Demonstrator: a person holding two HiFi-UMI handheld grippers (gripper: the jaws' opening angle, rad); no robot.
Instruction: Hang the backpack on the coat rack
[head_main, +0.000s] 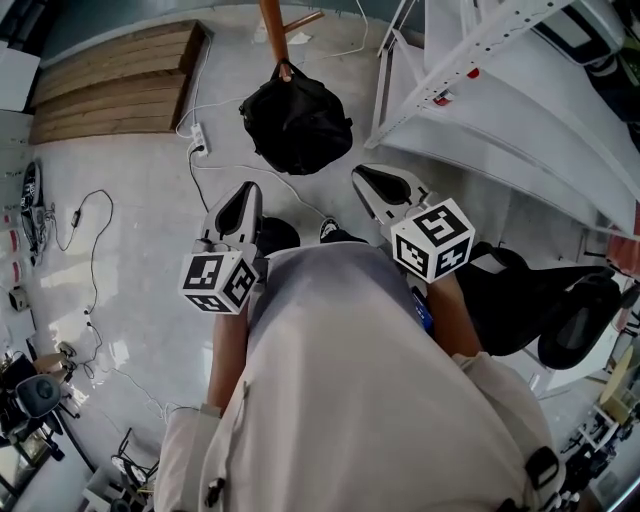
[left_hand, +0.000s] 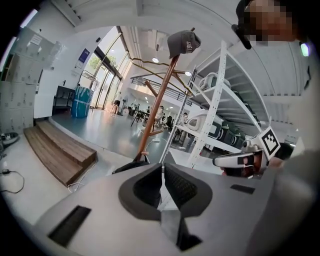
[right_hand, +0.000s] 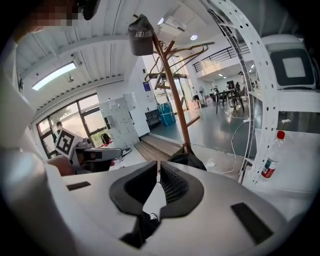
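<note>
The black backpack sits slumped on the floor against the foot of the wooden coat rack. My left gripper and right gripper are held side by side in front of me, short of the bag and apart from it. Both are shut with nothing between the jaws. In the left gripper view the left gripper points at the rack's pole, which bears a grey cap on top. Past the right gripper in its own view stand the backpack and the rack.
A white metal shelving unit stands right of the rack, with a bottle at its foot. A wooden step platform lies at the left. A power strip with cables runs across the floor. A black office chair is at my right.
</note>
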